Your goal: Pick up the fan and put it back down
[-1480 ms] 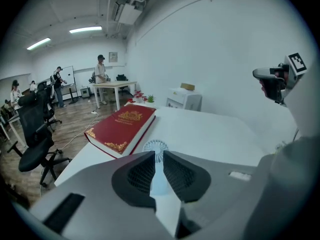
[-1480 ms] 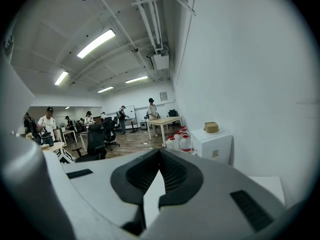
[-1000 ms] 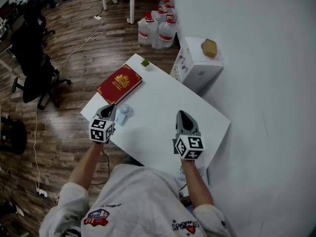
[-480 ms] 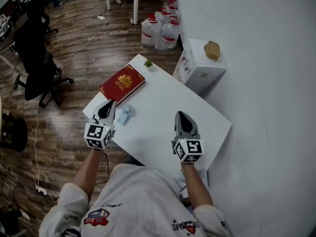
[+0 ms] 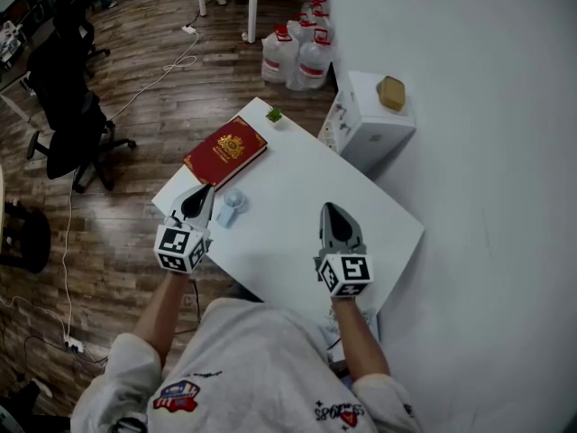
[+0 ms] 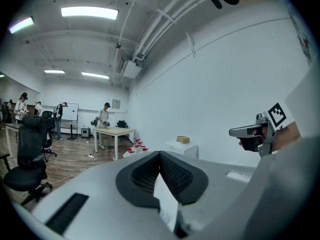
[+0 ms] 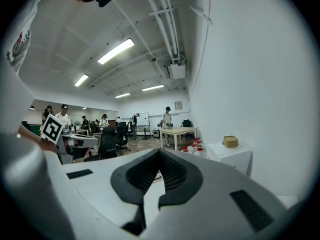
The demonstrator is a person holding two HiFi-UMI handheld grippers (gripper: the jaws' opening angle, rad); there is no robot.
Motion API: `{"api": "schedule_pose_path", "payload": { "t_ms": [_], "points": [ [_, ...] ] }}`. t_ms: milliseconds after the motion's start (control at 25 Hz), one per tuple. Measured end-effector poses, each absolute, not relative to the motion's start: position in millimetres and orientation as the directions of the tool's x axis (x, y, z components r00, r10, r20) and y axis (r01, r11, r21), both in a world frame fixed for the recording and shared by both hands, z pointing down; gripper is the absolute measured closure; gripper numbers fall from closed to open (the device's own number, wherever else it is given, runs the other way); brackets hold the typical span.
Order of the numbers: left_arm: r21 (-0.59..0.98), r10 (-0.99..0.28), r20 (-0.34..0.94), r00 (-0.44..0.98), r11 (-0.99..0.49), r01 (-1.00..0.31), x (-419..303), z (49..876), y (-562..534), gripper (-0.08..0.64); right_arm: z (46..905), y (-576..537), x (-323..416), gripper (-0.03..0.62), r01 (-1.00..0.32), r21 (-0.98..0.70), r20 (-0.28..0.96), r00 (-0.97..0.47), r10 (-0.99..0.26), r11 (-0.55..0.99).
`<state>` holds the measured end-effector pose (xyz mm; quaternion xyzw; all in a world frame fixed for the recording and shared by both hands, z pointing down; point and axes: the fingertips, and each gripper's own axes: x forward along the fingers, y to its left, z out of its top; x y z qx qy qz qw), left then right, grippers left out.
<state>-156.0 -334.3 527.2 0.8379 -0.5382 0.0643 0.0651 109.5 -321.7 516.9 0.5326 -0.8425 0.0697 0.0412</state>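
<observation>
The small pale-blue fan [image 5: 231,207] lies on the white table [image 5: 297,197], near its left edge. My left gripper [image 5: 204,191] hangs above the table just left of the fan, apart from it, with its jaws shut on nothing. In the left gripper view the black pads [image 6: 172,176] meet at their tips, and a bit of the fan's grille [image 6: 163,214] shows below them. Over the table's near right part my right gripper [image 5: 329,208] hovers with its jaws shut and empty. Each gripper also shows in the other's view: the right gripper [image 6: 245,132] and the left gripper [image 7: 75,140].
A red book [image 5: 226,151] and a tiny green plant [image 5: 273,115] lie at the table's far end. A white cabinet [image 5: 374,120] with a tan object [image 5: 390,93] stands by the wall. Water jugs [image 5: 297,52], office chairs [image 5: 68,106] and cables are on the wooden floor.
My left gripper has risen from beside the fan, still shut. The fan stays on the table. The right gripper has hardly moved.
</observation>
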Motion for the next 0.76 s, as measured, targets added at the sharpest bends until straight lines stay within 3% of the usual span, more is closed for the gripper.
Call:
{"api": "schedule_pose_path", "payload": {
  "t_ms": [760],
  "points": [
    [0.038,-0.874,0.196,0.445,-0.447,-0.894,-141,533,-331,0.555,515,-320,109,0.603,-0.897,-0.068,0.144,-0.443,-0.885,0.437]
  ]
}}
